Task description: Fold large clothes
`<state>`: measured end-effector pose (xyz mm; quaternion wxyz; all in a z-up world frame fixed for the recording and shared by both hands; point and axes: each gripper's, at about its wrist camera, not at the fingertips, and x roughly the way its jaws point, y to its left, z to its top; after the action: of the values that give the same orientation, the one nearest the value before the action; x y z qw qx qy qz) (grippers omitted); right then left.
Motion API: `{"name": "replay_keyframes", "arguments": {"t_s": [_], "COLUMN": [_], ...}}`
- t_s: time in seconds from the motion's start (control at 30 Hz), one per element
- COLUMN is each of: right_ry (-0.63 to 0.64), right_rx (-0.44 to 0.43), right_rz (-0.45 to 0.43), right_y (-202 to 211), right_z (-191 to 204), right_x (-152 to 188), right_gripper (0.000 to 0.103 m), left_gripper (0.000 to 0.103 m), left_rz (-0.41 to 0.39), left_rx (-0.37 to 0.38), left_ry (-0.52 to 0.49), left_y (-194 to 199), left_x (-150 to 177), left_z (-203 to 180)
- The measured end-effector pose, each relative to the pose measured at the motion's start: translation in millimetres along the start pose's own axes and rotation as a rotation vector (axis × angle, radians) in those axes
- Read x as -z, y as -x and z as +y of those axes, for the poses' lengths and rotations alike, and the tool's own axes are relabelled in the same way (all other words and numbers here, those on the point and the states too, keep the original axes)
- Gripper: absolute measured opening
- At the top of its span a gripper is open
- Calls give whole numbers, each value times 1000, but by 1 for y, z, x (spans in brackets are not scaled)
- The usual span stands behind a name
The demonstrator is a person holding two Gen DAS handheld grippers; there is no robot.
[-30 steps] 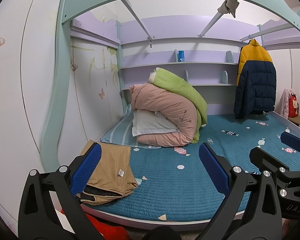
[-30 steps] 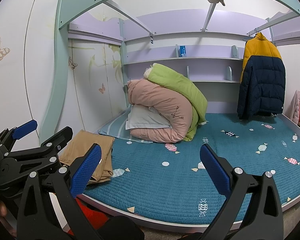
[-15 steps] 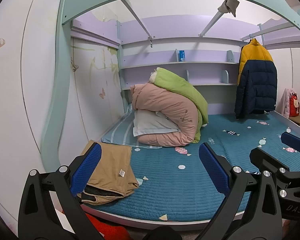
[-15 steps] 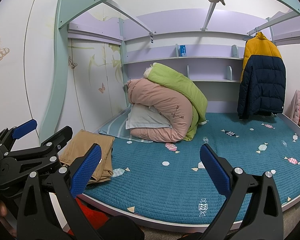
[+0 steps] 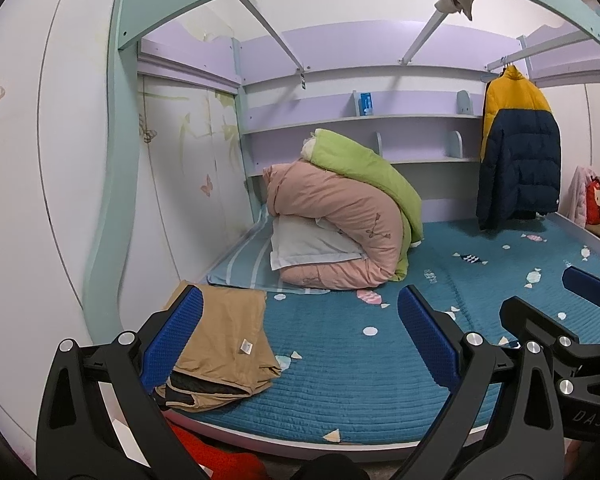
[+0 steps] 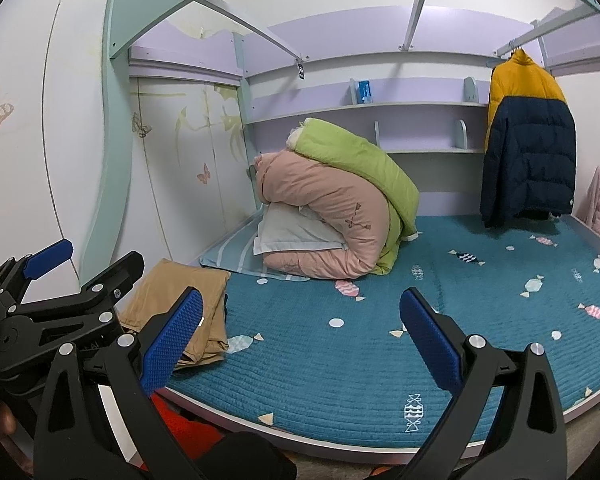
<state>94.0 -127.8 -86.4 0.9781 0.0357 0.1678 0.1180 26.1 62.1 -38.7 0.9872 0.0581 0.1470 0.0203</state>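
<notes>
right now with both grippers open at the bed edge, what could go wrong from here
1. The folded tan garment lies at the mattress corner, its lower layers reaching the edge; a careless nudge from the left gripper could tip it off or spoil the fold.
2. The right gripper is close beside the left; both are open and empty, and reaching the same way they might collide.
3. The piled quilts leave less room to spread large clothes.

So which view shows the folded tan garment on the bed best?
Left wrist view: the folded tan garment lies mostly unobstructed, its white tag and dark lining visible. In the right wrist view, the left gripper and a blue finger pad cover much of it.
</notes>
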Motion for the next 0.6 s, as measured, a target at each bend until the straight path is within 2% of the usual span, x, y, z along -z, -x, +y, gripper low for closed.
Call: {"name": "replay_keyframes", "arguments": {"t_s": [0.4,0.6], "right_ry": [-107,-193], "right_rx": [-30,-11], "right_rz": [52,84], "right_y": [-39,-63], "right_z": [-46,-84], "right_x": [11,24], "right_gripper": [95,95], "left_gripper": [98,98], "left_rz": [51,102], "left_rx": [-20,-9], "left_ry": [-75,-134], "left_y": [-47,-88], "left_x": [-3,0], "left_z": [-34,-69]}}
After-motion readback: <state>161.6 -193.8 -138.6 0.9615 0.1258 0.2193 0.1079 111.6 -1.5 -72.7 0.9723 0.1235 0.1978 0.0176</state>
